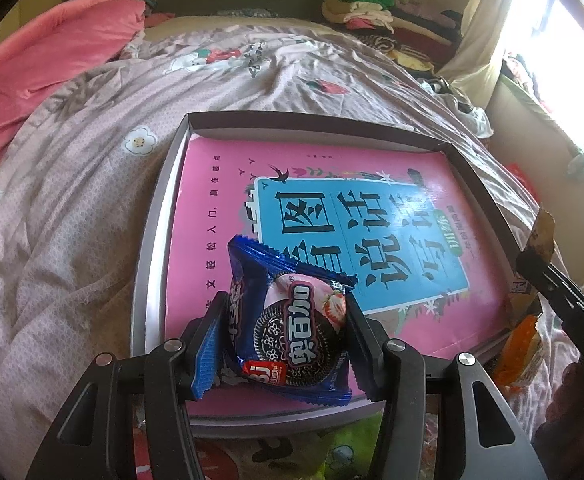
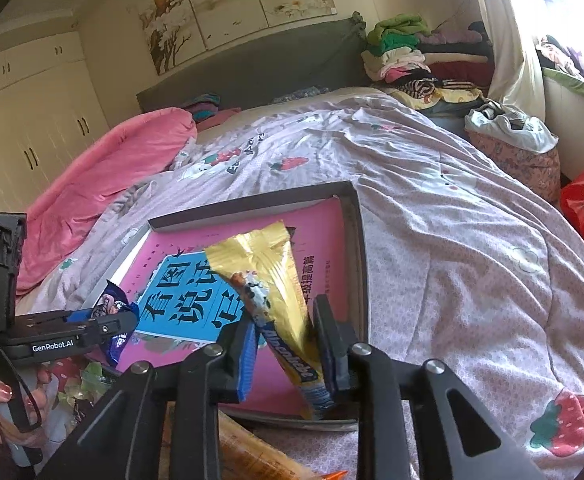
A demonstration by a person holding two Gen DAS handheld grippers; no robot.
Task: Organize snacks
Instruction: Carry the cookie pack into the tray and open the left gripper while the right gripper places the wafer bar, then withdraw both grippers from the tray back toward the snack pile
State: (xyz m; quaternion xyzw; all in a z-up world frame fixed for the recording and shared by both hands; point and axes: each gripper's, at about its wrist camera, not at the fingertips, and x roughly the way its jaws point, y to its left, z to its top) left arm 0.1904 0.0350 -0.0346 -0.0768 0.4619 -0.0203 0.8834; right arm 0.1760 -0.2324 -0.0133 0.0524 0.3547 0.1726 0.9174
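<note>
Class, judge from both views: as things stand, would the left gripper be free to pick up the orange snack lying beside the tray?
Probably not yet. The left gripper is shut on the blue cookie packet, and the right gripper stands above the orange snack at the tray edge.

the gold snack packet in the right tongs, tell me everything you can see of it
The gold snack packet is a long, slim stick of shiny crinkled foil, gold at its flat crimped top, with a cartoon print in the middle and a blue band with white lettering low down. It stands tilted, top leaning left, over the pink book in the shallow box. Its lower end sits between the fingers of the right tongs, whose jaws look slightly parted; contact is unclear.
</note>
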